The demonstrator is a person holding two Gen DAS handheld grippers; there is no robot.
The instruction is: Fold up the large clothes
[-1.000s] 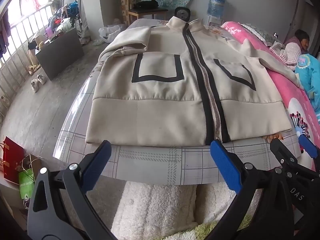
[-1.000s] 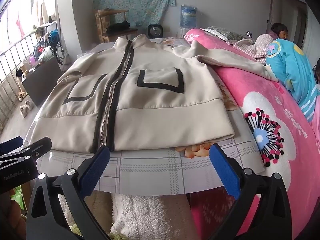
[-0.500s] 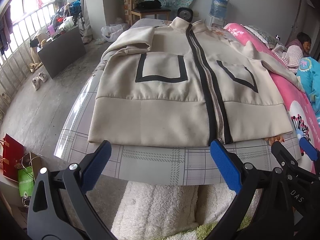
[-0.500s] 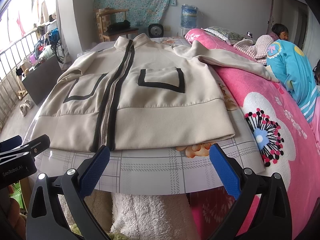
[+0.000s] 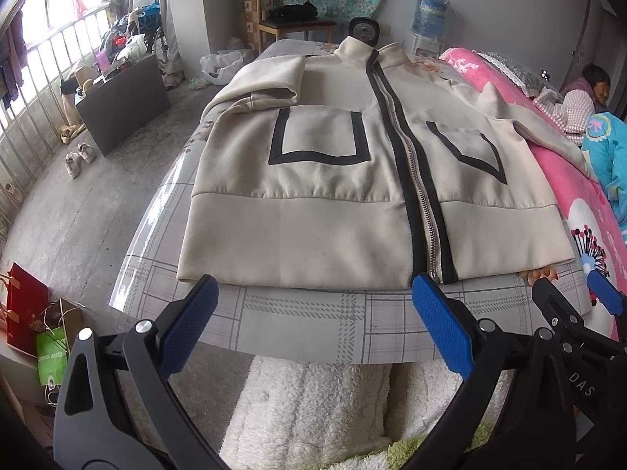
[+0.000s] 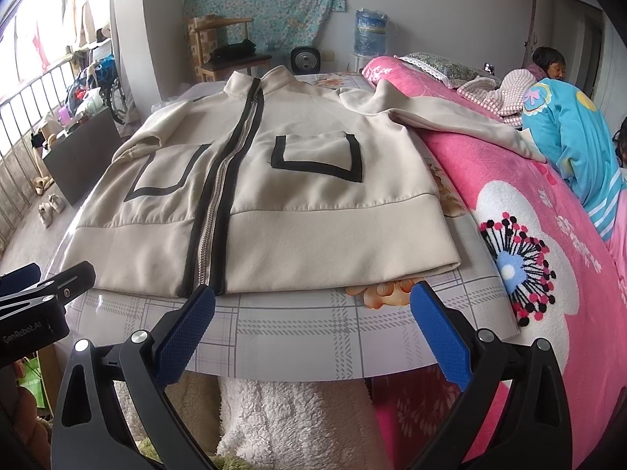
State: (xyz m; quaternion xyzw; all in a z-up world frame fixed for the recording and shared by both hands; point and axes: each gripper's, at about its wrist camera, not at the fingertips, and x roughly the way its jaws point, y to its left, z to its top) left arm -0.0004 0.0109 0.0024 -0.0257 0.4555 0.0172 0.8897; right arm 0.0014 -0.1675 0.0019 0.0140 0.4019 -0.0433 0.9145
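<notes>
Plaid tablecloth over the table takes up the near part of both views, with something white and fluffy hanging below its front edge. Both tools sit just short of that edge — left gripper has its blue pads wide apart with nothing between them, and the right gripper is spread the same way, also holding nothing.

Right past the edge is the beige jacket, laid flat front-up with the hem toward the cameras and the collar at the far end. It's zipped, black trim down the zipper, and two black-outlined pockets. One sleeve is folded in over the chest; the other sleeve runs off the table onto the pink flowered blanket beside it.

Farther along the blanket there's a person in blue patterned clothes. At the back — a wooden chair, a water jug and a floral cloth on the wall.
</notes>
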